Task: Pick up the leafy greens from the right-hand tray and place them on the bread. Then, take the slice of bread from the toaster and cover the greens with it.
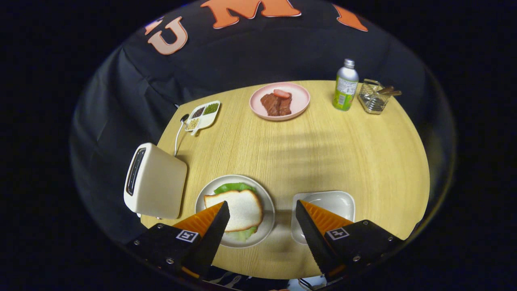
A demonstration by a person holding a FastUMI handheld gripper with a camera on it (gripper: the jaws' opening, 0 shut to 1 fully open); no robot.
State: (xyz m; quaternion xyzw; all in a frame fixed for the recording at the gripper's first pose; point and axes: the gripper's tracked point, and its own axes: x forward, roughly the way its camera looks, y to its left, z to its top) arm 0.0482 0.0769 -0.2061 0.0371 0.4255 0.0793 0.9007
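Gripper view. The gripper [262,212] hangs above the near edge of the round wooden table [323,153], its fingers spread wide apart with nothing between them but bare tabletop. In my judgement this height and spread suit a tool that has nothing left to carry.

The slice of bread [240,208] lies flat on the grey plate [268,224], just ahead of the left finger, whose tip overlaps the slice's near corner in the view; contact cannot be confirmed. The leafy greens [234,187] show as a green frill past the far edge of the slice and again at its near edge, so the slice sits on top of them as a cover. Whether a lower slice lies underneath is hidden.

The white tray [337,202], ahead of the right finger, holds no greens, consistent with their removal. The cream toaster [155,182] stands just left of the plate, cord trailing toward the far side; its slot looks dark, and I cannot tell whether any bread is in it.

The bread is pale, soft-crusted, square with a domed top, slightly skewed over the greens.

Well beyond the fingers: a pink plate of meat [279,101], a divided condiment dish [204,115], a bottle [345,85] and a wire basket [373,99].

Judgement: both task steps appear complete.
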